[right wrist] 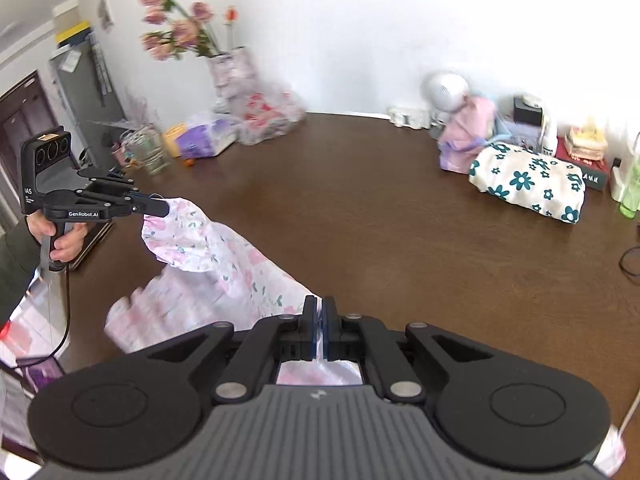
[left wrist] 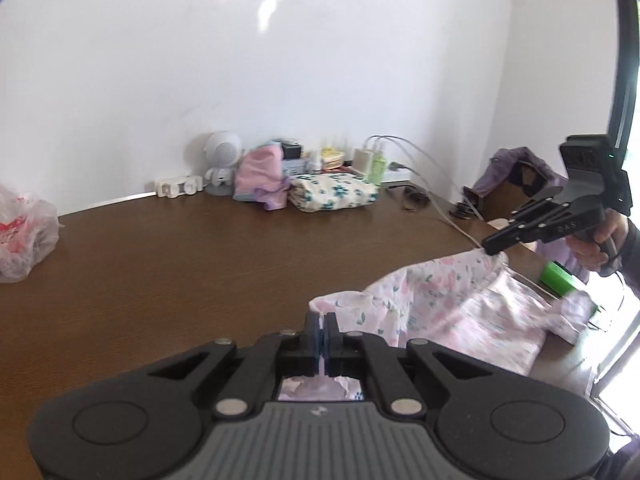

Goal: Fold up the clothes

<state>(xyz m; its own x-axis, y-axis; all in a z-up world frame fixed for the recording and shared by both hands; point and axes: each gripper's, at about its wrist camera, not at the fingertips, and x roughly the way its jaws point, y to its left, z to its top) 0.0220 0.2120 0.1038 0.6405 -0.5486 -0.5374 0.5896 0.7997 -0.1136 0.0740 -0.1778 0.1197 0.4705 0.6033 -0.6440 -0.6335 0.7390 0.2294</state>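
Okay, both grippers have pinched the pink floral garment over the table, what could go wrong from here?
1. Each grip is only on a thin edge: the left gripper and right gripper are shut on the garment, so a hard pull might slip it free.
2. The loose part hangs off the table edge and could drag toward the floor.
3. Swinging it forward might catch the white cable or the folded floral cloth.

Wide bare stretch across the middle of the tabletop point(right wrist: 380, 220), nothing to snag there; far edge is crowded: folded floral bundle point(right wrist: 528, 184), pink cloth pile point(right wrist: 468, 136), white round speaker point(right wrist: 444, 88); far left corner blocked by flower vase point(right wrist: 232, 68) and glass jar point(right wrist: 150, 152); plastic bag point(left wrist: 24, 232) sits at the left edge.
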